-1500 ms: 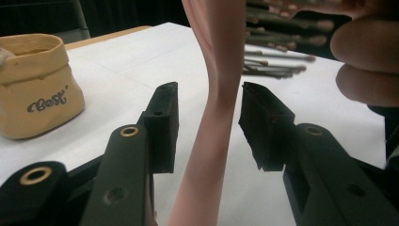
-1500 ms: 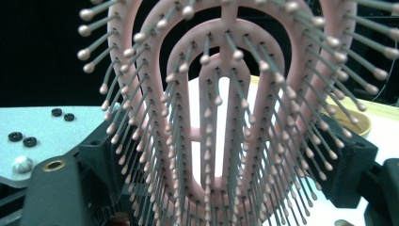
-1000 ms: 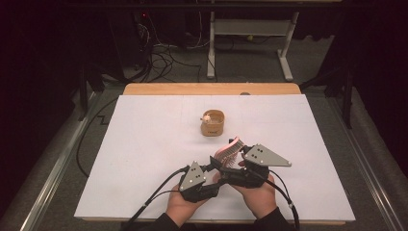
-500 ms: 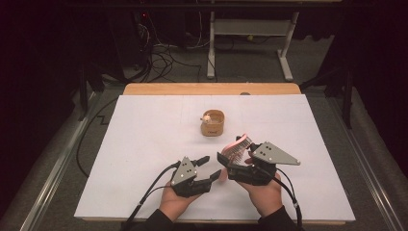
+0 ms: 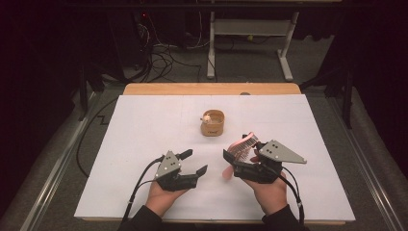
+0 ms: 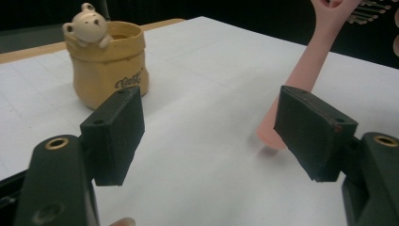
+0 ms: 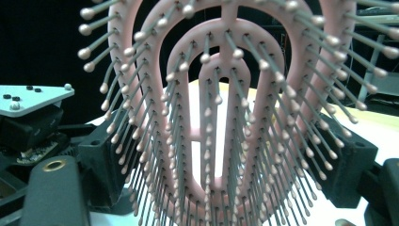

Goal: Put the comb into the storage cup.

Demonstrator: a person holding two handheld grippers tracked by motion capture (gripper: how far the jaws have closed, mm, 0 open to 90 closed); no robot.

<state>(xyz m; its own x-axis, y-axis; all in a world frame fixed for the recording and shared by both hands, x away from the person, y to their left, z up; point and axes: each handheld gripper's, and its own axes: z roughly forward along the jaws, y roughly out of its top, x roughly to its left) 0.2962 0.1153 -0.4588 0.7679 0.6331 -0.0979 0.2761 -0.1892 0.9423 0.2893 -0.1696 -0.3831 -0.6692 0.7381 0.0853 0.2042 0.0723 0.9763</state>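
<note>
Near the table's (image 5: 120, 144) front edge, left gripper (image 5: 193, 162) jaws just opening wide, nothing between them; yellow bear pot (image 5: 212, 122) mid-table toward the back edge; right gripper (image 5: 236, 159) clamped on pink hairbrush (image 5: 240, 147), lifted, handle tip near the sheet.

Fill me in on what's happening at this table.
A person works two hand-held tongs over a white table. The right tongs are shut on a pink hairbrush, handle hanging toward the table. The left tongs have just been opening, with nothing between their jaws, and sit apart from the brush. A small tan pot with a bear figure stands farther back, untouched.
</note>
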